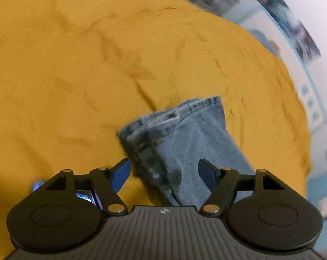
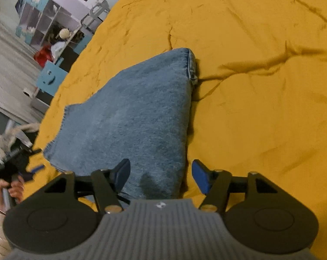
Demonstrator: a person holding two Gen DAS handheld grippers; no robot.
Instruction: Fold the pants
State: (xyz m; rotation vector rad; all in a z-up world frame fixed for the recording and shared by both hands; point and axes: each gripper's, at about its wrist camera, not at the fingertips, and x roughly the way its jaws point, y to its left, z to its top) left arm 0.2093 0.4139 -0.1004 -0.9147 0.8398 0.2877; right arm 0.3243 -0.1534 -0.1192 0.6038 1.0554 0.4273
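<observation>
Mustard-yellow bedcover point(image 2: 261, 108) fills most of what I can see, creased all over and spread across the bed. Beyond its far left edge there are pale blue and white shelves point(image 2: 44, 21) with clutter on them, too small to make out.

On the cover lie the pants point(image 2: 137, 117), faded blue denim, already doubled into a compact bundle. From the right-hand tool's side the bundle shows a broad flat top face, with a stitched hem corner at the far end and a frayed edge on the left. From the other side the stacked layers and a belt loop show at the far end.

The right gripper point(image 2: 160, 176) hovers over the near end of the bundle, its blue pads spread wide, nothing between them. The left gripper point(image 1: 164, 176) is likewise wide apart and holding nothing; it sits above the denim's near part, one pad over the yellow cover and one over the cloth. That view is blurred, so I cannot tell whether either pad touches the fabric.

My guess is that the folding is nearly finished or done. If another fold is wanted, the next move calls for both tools to close on one end's edge, taking all layers together and laying them over squarely.
</observation>
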